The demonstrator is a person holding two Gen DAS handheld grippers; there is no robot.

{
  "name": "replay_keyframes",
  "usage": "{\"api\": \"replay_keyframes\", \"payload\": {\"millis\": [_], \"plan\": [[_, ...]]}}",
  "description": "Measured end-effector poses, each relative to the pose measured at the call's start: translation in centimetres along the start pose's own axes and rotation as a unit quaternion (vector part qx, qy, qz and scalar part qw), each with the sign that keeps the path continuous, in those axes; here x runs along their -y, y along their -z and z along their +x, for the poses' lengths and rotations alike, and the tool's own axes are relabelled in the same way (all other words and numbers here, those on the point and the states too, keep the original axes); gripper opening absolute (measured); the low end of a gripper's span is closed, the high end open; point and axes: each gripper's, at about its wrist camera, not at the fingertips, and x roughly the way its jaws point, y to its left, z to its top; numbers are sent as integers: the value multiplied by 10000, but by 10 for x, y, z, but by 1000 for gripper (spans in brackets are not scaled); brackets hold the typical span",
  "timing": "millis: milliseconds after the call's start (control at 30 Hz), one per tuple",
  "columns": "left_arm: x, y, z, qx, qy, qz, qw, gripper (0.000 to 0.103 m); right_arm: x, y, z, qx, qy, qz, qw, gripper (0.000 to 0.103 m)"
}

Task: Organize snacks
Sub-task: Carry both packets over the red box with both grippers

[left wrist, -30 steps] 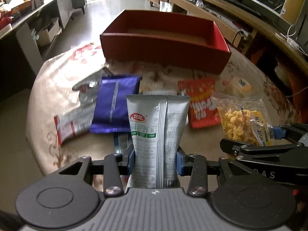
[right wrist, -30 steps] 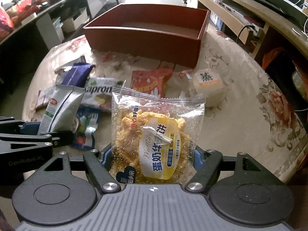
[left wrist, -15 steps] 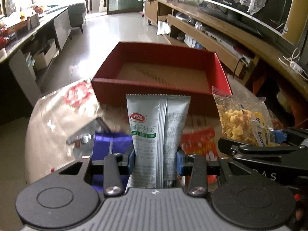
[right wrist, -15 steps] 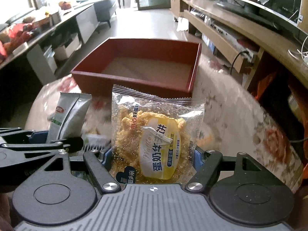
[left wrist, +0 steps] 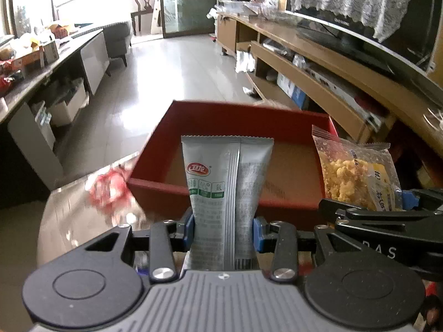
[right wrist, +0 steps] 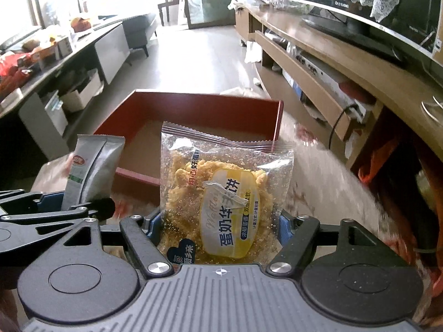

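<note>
A living room filled the background: glossy pale floor tiles up the middle of the frame, a long wooden TV cabinet (left wrist: 332, 74) along the right, a wooden chair (left wrist: 144, 8) near the top. Below, I saw the table (left wrist: 69, 213) with a shiny floral covering, and on it a red cardboard box (left wrist: 221, 113), rectangular, open-topped, with a plain brown floor.

My left hand-held gripper (left wrist: 223, 228) was clamped on the grey snack pouch (left wrist: 227, 182), its blue pads pressing the pouch's lower sides. The pouch was matte foil, flat, with a crimped top edge and a back seam running up its centre; its long axis stood upright in the frame, top pointing toward the box, overlapping the box's near wall in the left view.

My right hand-held gripper (right wrist: 220, 228) was closed on the clear waffle bag (right wrist: 224, 188), a crinkly transparent packet of crumbly yellow pieces with a yellow oval label. It also stood upright, serrated top seal toward the box, lower centre of the right view. The two packets sat side by side, near but apart.
</note>
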Motion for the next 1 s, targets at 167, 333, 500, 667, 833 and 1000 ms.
{"api": "replay_keyframes", "payload": {"millis": [167,333,500,667,833,1000], "plan": [[-2,-26,19,142,-71,-41,9999,43,1,-23,15,129,-28,43,9999,79],[-2,-44,40,226,-140,-17,9996,43,5,-42,36,159,-69,169,9997,79],[-2,-54,65,192,-214,-29,9996,42,7,-55,59,100,-83,208,9997,79],[-1,-60,81,209,-238,-7,9995,41,10,-60,77,-3,-118,317,9994,79],[-1,-60,100,94,-300,-6,9995,41,12,-61,88,-63,-89,325,9994,79],[-1,-55,117,-29,-419,36,9991,41,10,-58,104,-233,-46,275,9993,79]]}}
